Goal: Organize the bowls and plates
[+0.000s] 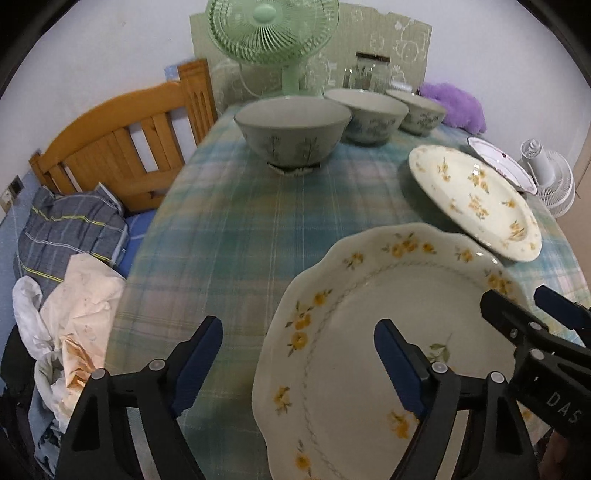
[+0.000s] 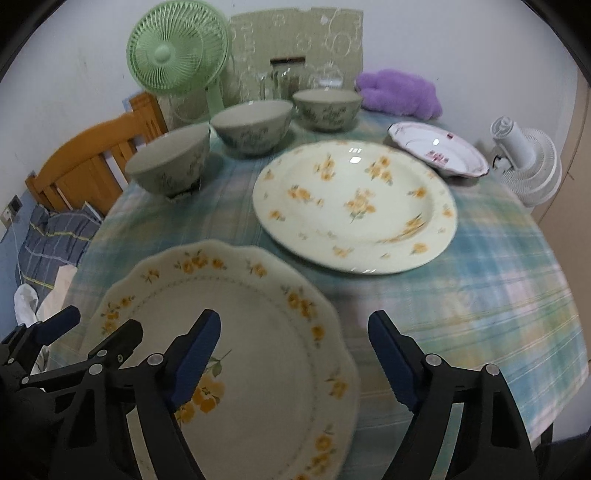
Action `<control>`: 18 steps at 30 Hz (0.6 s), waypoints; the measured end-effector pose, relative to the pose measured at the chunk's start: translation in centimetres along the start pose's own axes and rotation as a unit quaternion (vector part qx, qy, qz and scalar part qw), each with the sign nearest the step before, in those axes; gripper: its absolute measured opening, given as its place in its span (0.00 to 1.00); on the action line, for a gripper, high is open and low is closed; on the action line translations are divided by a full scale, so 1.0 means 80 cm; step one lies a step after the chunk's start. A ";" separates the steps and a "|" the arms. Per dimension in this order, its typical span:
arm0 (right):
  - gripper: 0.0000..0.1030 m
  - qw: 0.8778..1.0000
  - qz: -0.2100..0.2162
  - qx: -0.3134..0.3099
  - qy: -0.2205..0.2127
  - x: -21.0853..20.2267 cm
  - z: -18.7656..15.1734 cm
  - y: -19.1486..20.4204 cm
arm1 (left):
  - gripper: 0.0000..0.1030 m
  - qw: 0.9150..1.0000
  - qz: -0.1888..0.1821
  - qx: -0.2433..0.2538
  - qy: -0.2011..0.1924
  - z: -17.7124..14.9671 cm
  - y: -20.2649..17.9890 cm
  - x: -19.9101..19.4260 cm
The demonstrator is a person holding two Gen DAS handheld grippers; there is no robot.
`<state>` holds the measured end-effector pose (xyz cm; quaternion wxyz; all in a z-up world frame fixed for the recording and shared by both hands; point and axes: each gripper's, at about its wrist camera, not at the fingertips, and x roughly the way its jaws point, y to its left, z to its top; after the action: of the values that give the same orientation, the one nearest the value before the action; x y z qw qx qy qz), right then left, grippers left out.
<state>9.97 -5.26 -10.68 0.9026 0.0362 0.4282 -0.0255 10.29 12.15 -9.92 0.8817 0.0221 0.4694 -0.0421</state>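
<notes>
A scalloped cream plate [image 1: 351, 314] [image 2: 258, 332] with yellow flowers lies at the near edge of the checked table. My left gripper [image 1: 297, 363] is open and straddles its left rim, pads apart from it. My right gripper [image 2: 293, 360] is open astride its right rim. Each gripper shows in the other's view: the right gripper [image 1: 517, 299], the left gripper [image 2: 99, 325]. Behind lie a round flowered plate [image 2: 354, 206] [image 1: 476, 199] and a small pink-trimmed plate [image 2: 439, 151]. Three grey-green bowls [image 1: 291, 129] [image 1: 369, 114] [image 1: 421, 110] stand in a row at the back.
A green fan [image 1: 273, 29], glass jars [image 1: 365, 74] and a purple plush [image 1: 458, 103] line the table's far edge. Beside the table on the right is a white fan [image 2: 528, 166]. A wooden headboard [image 1: 122, 147] and heaped clothes [image 1: 74, 229] lie left of the tablecloth [image 1: 229, 229].
</notes>
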 end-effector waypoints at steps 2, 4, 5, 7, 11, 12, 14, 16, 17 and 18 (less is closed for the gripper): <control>0.78 1.000 -0.007 0.000 0.012 0.010 -0.003 0.004 | 0.79 1.000 -0.011 0.003 0.007 -0.002 0.000 0.007; 0.76 1.000 -0.012 0.003 0.021 0.018 -0.005 0.005 | 0.76 1.000 -0.021 0.009 0.017 -0.004 -0.001 0.015; 0.75 1.000 -0.012 0.006 0.028 0.022 -0.006 0.004 | 0.75 0.999 -0.025 0.012 0.022 -0.005 -0.002 0.018; 0.73 0.999 -0.018 0.010 0.036 0.026 -0.009 0.004 | 0.73 0.999 -0.036 0.015 0.021 -0.006 -0.004 0.019; 0.67 0.998 -0.025 0.016 0.053 0.034 -0.016 0.001 | 0.72 0.998 -0.050 0.027 0.023 -0.008 -0.014 0.019; 0.67 0.998 -0.026 0.018 0.057 0.035 -0.017 0.000 | 0.72 0.998 -0.050 0.027 0.024 -0.008 -0.014 0.020; 0.66 0.998 -0.025 0.021 0.058 0.035 -0.017 -0.001 | 0.72 0.998 -0.051 0.025 0.025 -0.007 -0.015 0.021; 0.66 0.998 -0.029 0.023 0.057 0.034 -0.018 0.000 | 0.72 0.998 -0.050 0.026 0.024 -0.006 -0.013 0.021; 0.66 0.998 -0.030 0.023 0.056 0.034 -0.018 0.000 | 0.72 0.998 -0.050 0.027 0.024 -0.006 -0.013 0.021; 0.66 0.998 -0.029 0.024 0.056 0.034 -0.019 -0.001 | 0.71 0.998 -0.050 0.027 0.024 -0.006 -0.013 0.020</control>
<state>10.55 -5.22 -13.76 0.8749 0.0467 0.4783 -0.0599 10.70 11.08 -11.53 0.8662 0.0230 0.4894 -0.0980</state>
